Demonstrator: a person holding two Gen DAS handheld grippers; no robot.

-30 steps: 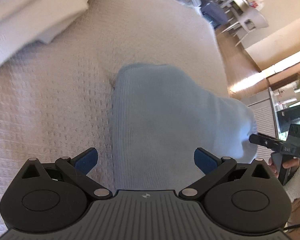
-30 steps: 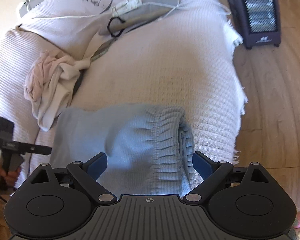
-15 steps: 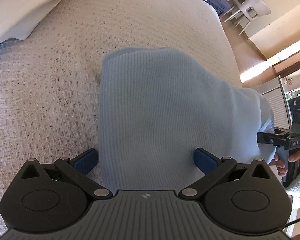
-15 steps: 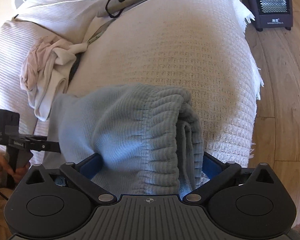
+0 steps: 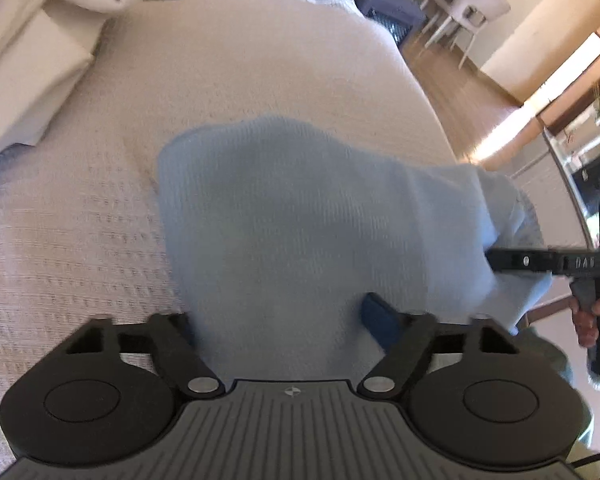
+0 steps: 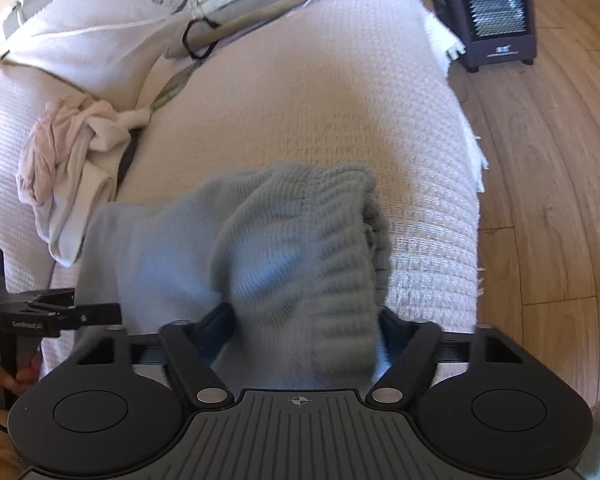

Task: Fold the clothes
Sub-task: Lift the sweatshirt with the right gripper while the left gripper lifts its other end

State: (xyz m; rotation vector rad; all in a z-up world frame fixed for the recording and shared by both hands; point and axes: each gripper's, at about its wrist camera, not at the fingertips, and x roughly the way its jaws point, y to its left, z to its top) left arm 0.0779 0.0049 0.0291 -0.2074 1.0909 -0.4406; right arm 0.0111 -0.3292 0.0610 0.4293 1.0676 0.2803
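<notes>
A light blue knit garment (image 5: 300,216) lies folded on the cream bedspread (image 5: 240,64). My left gripper (image 5: 284,320) is shut on its near edge, and the cloth bunches between the fingers. My right gripper (image 6: 304,324) is shut on the ribbed waistband end of the same garment (image 6: 308,240) and lifts it into a hump. Each gripper shows side-on in the other's view: the right one (image 5: 500,260) at the right, the left one (image 6: 112,314) at the left.
White folded linen (image 5: 32,40) lies at the far left of the bed. A crumpled pink and white garment (image 6: 68,148) and a printed pillow (image 6: 100,20) lie beyond the blue garment. A dark heater (image 6: 492,8) stands on the wood floor (image 6: 548,184) past the bed's right edge.
Both grippers have closed onto the blue garment; half a second ago their fingers stood wide open around it. The cloth is now gathered and pulled up, and the left view is blurred by movement.
</notes>
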